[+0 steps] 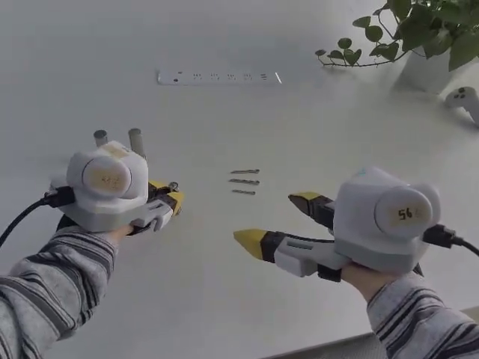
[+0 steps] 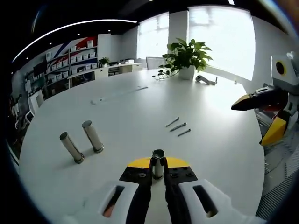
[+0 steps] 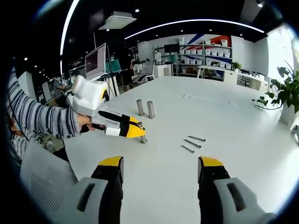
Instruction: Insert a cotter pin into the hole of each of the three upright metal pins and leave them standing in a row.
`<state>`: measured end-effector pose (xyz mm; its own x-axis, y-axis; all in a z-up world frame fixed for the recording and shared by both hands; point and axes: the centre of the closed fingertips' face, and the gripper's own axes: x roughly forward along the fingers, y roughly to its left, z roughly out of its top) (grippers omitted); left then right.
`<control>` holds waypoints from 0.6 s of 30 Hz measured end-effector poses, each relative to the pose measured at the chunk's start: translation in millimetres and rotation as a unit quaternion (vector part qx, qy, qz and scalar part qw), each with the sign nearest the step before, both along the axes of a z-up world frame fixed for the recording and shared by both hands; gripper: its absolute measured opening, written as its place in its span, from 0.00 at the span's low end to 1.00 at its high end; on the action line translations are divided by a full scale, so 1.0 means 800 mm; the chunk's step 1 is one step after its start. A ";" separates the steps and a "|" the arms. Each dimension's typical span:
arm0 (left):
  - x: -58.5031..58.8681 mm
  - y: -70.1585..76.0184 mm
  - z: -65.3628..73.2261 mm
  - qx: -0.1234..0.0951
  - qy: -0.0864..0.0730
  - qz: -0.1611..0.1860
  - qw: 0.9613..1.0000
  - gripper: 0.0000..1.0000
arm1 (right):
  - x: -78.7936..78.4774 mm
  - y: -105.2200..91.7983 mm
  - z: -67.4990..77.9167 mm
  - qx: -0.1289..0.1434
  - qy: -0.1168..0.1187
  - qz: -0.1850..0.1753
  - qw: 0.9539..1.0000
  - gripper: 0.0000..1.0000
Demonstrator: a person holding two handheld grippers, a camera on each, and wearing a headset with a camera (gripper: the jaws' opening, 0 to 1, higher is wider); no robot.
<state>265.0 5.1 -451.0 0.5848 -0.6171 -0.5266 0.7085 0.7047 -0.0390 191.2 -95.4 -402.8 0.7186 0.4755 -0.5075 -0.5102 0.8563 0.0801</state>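
Found at far left a pair of upright metal pins [image 1: 135, 140], just beside each other on the white table [image 1: 224, 299], touched by no gripper. Logged left gripper [image 1: 174, 198] just beside them on the person's side, clamped narrow on a third metal pin [image 2: 158, 161], held upright between the yellow tips; cannot tell whether its foot touches the table. Saw near table centre three cotter pins [image 1: 244, 182] lying flat, parallel, well apart from all metal pins. Recorded right gripper [image 1: 277, 219] near them, spread wide, holding nothing. Noted power strip [image 1: 218, 77] at the far side, potted plant [image 1: 419, 30] at far right.
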 end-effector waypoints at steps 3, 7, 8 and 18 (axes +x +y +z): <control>-0.003 -0.003 -0.002 0.001 -0.001 -0.004 1.000 0.05 | 0.000 -0.001 0.000 0.001 0.000 -0.001 1.000 0.61; -0.006 -0.005 0.001 -0.001 -0.006 -0.008 1.000 0.05 | 0.001 -0.003 0.001 0.002 0.000 -0.002 1.000 0.61; -0.006 -0.005 0.002 -0.001 -0.008 -0.008 1.000 0.05 | 0.001 -0.003 0.000 0.002 0.001 -0.002 1.000 0.61; -0.007 -0.005 0.002 -0.007 -0.004 -0.006 1.000 0.08 | 0.003 -0.004 0.000 0.002 0.006 -0.001 1.000 0.57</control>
<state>259.0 1.4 -449.5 0.5824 -0.6305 -0.5131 0.7166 0.6962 -0.0422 193.2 -98.5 -403.1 0.7130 0.4767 -0.5142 -0.5076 0.8569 0.0905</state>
